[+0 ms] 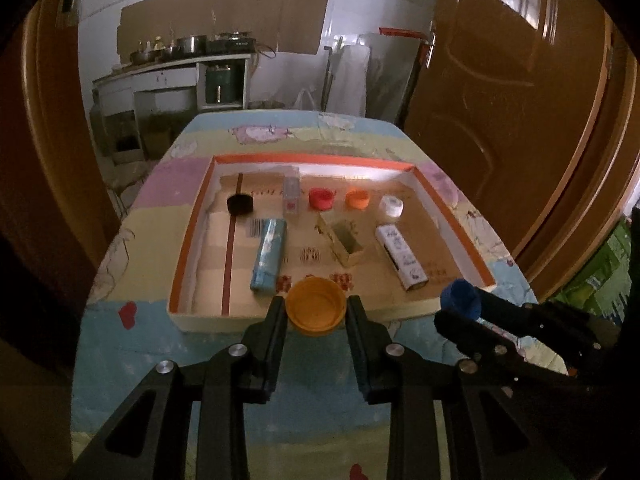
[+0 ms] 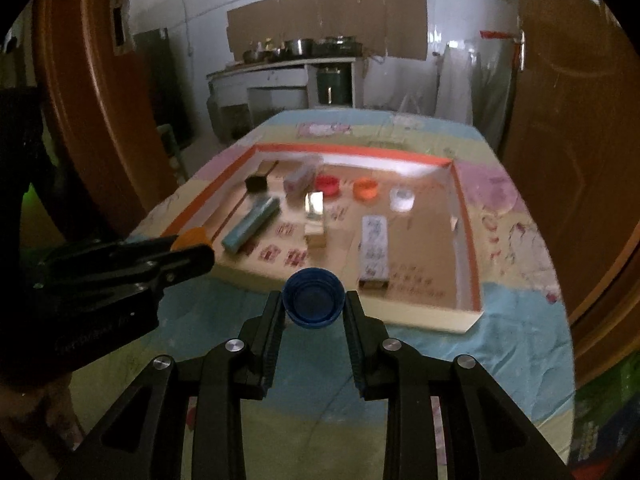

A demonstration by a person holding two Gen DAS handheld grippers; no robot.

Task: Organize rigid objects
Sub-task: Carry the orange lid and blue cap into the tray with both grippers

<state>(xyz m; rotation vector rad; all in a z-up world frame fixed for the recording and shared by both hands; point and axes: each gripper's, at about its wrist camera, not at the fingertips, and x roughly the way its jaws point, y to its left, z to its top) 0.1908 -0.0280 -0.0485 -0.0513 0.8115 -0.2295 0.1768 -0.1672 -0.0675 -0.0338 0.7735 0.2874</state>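
Grippers level, clamping yellow cap, blue cap

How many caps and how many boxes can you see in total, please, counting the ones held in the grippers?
Caps: 6, namely black, red, orange, white, yellow in the left gripper, blue in the right gripper.
Boxes: 4, namely clear, teal, gold, white printed.
Total: 10

Right-wrist view motion-blurred: print on white box unreadable. Yellow cap half hidden behind left gripper. Far counter pots indistinct.
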